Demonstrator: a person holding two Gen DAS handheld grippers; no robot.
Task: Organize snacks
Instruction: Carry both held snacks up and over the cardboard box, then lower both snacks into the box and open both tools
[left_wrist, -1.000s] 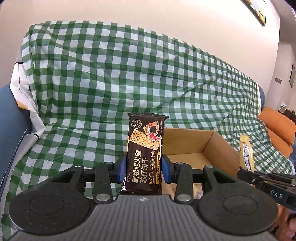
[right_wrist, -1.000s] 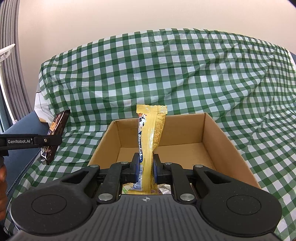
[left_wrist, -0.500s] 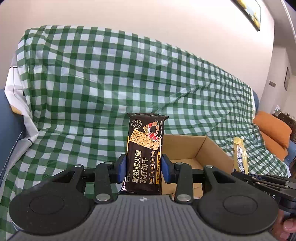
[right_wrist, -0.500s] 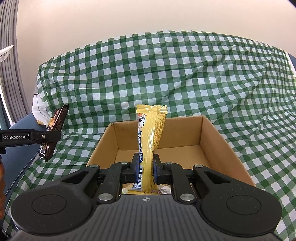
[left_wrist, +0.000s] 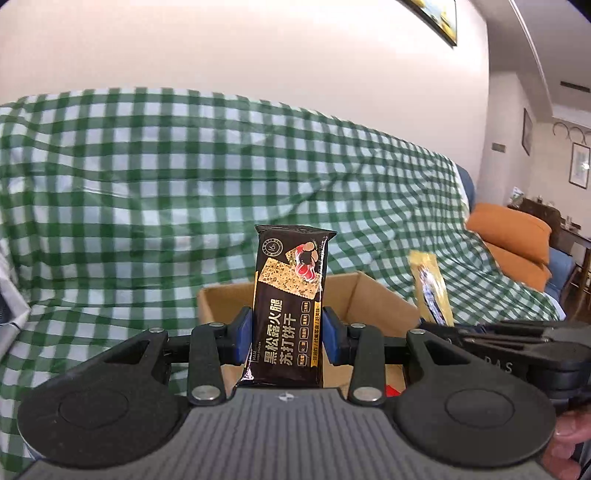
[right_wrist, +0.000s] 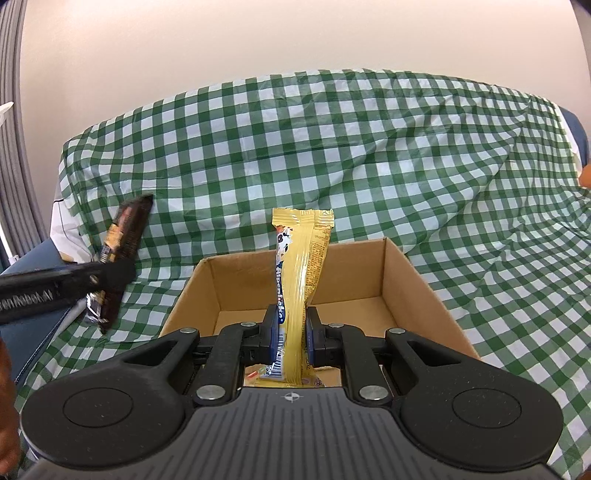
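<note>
- Since the earlier frames, the left gripper (left_wrist: 287, 341) has swung toward the cardboard box (right_wrist: 402, 284), so the box now sits straight behind its load in the left wrist view; the right gripper (right_wrist: 291, 334) has kept its place.
- Left jaws are clamped on a dark cracker packet (left_wrist: 288, 314), held upright, long axis vertical.
- Right jaws are pinched shut on a yellow candy packet (right_wrist: 299, 280), also upright, already over the box's near edge.
- The box lies ahead of and below both grippers on the green checked cloth (right_wrist: 369, 155); the right one looks nearer, the left still off the box's left edge.
- Only the right wrist view shows the box's bare floor; the left shows orange cushions (left_wrist: 511, 236) beyond.
</note>
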